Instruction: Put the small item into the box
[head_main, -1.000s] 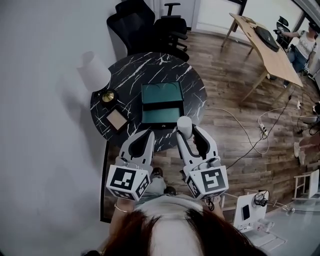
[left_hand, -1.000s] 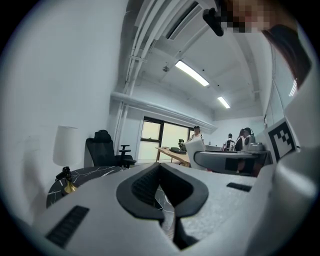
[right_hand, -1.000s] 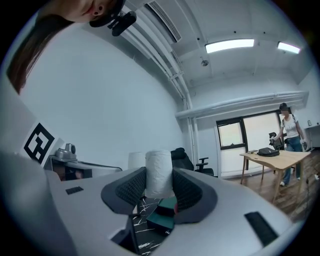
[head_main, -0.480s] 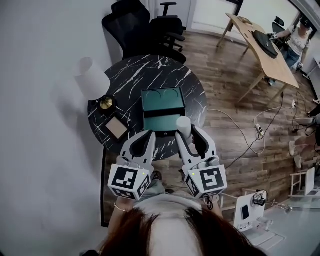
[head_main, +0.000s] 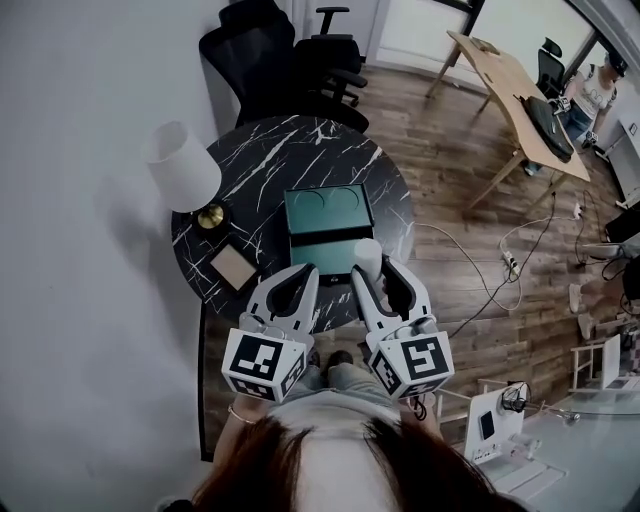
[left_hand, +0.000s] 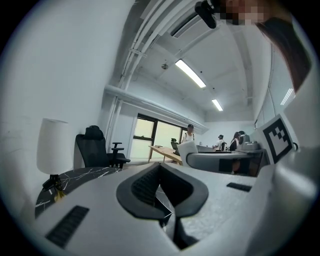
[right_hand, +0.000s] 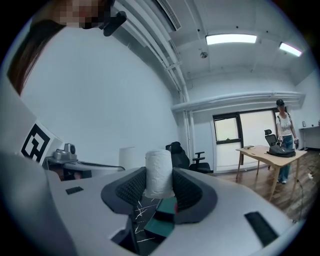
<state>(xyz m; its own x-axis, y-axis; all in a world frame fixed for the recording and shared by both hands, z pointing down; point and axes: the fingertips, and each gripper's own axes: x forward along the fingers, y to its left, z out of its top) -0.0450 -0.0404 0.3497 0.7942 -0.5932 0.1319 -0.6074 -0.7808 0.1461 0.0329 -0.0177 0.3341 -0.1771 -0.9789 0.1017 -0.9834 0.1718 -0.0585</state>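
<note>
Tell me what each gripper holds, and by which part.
The right gripper clamps the white roll by its lower sides, top sticking up. The left gripper, jaws together, holds nothing.

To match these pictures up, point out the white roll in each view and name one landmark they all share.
Head view: white roll just right of centre, between the jaws of the right gripper.
Left gripper view: right of centre, apparently standing up above the right gripper's jaw.
Right gripper view: centre, clamped between the jaws.
Shared landmark: white-shaded lamp.
</note>
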